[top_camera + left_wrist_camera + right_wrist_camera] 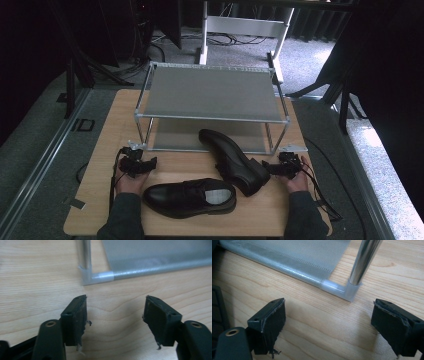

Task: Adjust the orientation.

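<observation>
Two black shoes on the counter [100, 200], both in front of one two-tier rack [210, 92]. One shoe [190, 197] on its side at the counter's near edge, well in front of the rack; second shoe [232, 160] angled, toe almost under the rack's lower tier. Two tools: left tool [135, 164] by the rack's front left corner, just beside the near shoe's toe, jaws apart, holding nothing. Right tool [285, 165] by the front right corner, just beside the angled shoe's heel, jaws wide, holding nothing.
</observation>
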Available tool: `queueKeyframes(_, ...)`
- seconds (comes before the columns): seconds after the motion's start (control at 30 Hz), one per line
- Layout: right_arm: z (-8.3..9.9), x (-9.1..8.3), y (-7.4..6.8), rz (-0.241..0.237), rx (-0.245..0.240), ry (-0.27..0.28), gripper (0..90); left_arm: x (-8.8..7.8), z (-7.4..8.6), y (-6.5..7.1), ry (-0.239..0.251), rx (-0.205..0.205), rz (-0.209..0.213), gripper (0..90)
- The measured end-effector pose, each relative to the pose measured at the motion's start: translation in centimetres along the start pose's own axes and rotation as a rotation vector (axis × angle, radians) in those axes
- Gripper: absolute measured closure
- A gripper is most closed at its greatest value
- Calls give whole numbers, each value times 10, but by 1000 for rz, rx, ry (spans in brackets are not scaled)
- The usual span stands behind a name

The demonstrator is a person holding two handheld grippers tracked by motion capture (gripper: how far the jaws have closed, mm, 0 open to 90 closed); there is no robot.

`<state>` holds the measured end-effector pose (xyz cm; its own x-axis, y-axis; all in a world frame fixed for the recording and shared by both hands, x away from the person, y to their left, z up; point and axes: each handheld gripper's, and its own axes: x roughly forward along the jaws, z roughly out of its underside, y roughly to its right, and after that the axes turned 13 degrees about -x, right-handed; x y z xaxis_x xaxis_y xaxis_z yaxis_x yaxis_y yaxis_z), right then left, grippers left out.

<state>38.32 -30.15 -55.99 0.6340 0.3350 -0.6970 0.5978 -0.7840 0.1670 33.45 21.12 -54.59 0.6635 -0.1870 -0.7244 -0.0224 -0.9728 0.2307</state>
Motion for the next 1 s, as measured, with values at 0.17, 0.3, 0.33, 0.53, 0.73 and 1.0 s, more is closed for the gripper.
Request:
queueKeyframes(0.17, 1, -1, 1, -16, -15, 1, 115, -25, 3, 2, 51, 13, 50, 389)
queueKeyframes(0.3, 1, -4, 2, -9, -4, -23, 146, -38, 7, 4, 61, 30, 88, 405)
queueKeyframes(0.33, 0, -5, 2, -8, -1, -30, 158, -44, 9, 6, 68, 33, 105, 407)
queueKeyframes(0.53, 4, -18, 9, 14, 12, -67, 389, -64, 27, 19, 67, 84, 165, 437)
queueKeyframes(0.73, 11, -37, 12, 28, 21, -41, 395, -82, 39, 28, 86, 112, 196, 436)
queueKeyframes(1.0, 9, -66, 9, 42, 24, -3, 394, -103, 60, 38, 88, 173, 206, 440)
